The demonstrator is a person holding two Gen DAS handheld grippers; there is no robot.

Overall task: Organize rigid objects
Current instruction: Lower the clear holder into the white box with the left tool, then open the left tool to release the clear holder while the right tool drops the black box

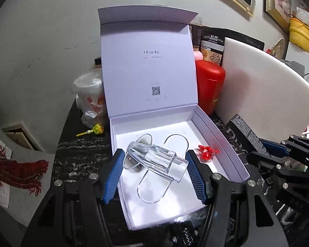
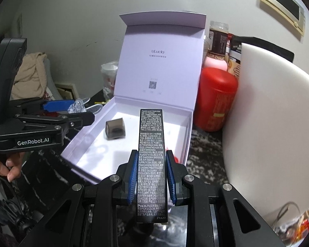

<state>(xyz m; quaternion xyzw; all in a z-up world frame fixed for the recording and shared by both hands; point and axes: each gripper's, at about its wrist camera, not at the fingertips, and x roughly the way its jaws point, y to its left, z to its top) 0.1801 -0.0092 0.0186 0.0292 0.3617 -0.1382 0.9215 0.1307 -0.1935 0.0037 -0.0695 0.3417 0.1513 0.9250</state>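
A white gift box [image 1: 222, 142] stands open on a dark marbled bench [image 1: 82, 156], its lid [image 1: 148, 65] upright beyond the fingers of both grippers. A red canister [image 1: 210, 86] rises just right of the lid, a white board [image 1: 263, 90] leans further right, and a bagged plastic cup [image 1: 90, 94] and a yellow lollipop [image 1: 93, 129] lie to the left of the box.

The left gripper [image 1: 154, 175] hangs over the box's near edge, its blue-padded fingers [image 1: 113, 175] spread wide and closed on a clear acrylic stand [image 1: 156, 160], a transparent piece with rounded loop-shaped plates and a blocky middle, which spans the gap from one pad to the other above the white box floor. A small red ornament [image 1: 206, 151] lies in the box just beyond the right finger.

The right gripper [image 2: 152, 175] has its fingers [image 2: 132, 177] clamped narrowly on a tall black carton [image 2: 151, 164], a slim upright package covered in fine white print and marked "Puco" at its foot, which stands between the pads and rises past the fingertips in front of the open box [image 2: 187, 140]. Beyond the carton's left side, a small dark translucent block [image 2: 115, 130] rests on the box floor. The red canister [image 2: 215, 98] stands beyond and to the right of the fingers.
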